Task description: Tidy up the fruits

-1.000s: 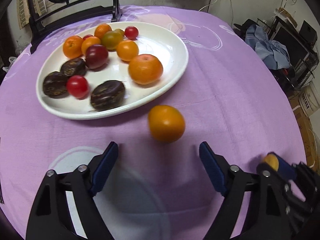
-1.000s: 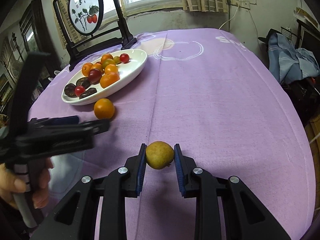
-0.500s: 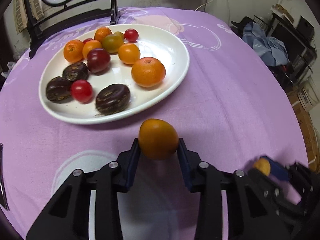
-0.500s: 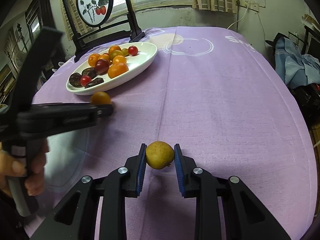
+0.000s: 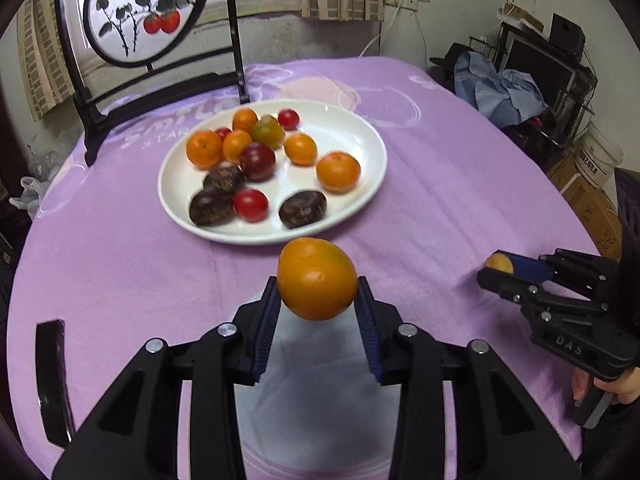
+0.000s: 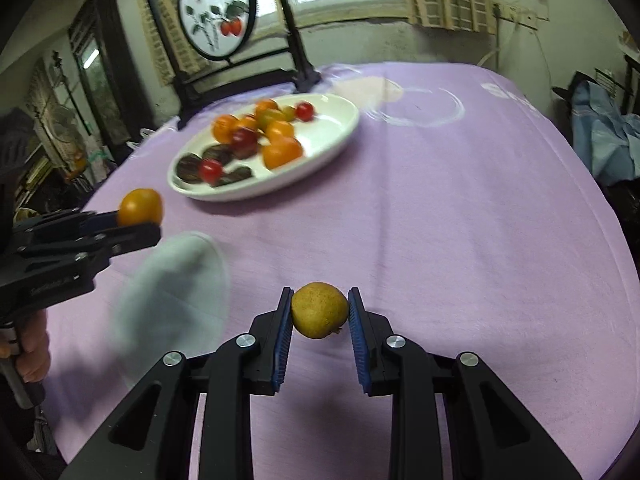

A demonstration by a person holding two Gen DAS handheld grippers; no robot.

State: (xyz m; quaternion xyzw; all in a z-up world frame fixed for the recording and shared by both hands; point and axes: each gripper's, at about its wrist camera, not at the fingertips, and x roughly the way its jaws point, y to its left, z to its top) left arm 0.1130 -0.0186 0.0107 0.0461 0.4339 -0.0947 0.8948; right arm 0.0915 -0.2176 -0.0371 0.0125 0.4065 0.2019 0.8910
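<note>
Above the near edge of the table, between my left gripper's (image 5: 318, 306) blue ribbed pads: one orange fruit (image 5: 317, 279), smooth-skinned, slightly egg-shaped, clamped on both flanks and clear of the cloth.

In my right gripper (image 6: 319, 314), likewise over the near part of the table and toward its right side: one small yellow-brown fruit (image 6: 319, 309), round, matt and finely speckled, a stub of stem at its lower right, pinched tight between the same ribbed blue pads.

Both grippers: black plastic frames, angular, with silver bolt heads at the pivots.

Toward the far left of the table: one white oval plate (image 5: 366, 148), glazed, shallow-rimmed. It holds:
- several orange citrus fruits, round, faintly dimpled; the largest (image 5: 338, 171) lies nearest the plate's right rim;
- three dark brown mottled fruits, flattened ovals, along the near rim, e.g. (image 5: 302, 209);
- one deep red round fruit (image 5: 257, 161) at the centre;
- small glossy red tomatoes, one near the front (image 5: 250, 205), one at the far rim (image 5: 288, 119);
- one greenish-orange fruit (image 5: 268, 132) among the far group.

Table covering: purple cloth (image 5: 460, 184), woven, soft-looking, with pale printed rings and lettering, draped over a round top. A pale grey-white oval patch (image 6: 176, 284) sits near the near-left edge.

At the far left edge: a black lacquered stand (image 5: 160, 76) carrying a round translucent panel painted with red fruit and leaves.

At the near left edge, a dark flat strip (image 5: 54, 380); I cannot tell what it is.
</note>
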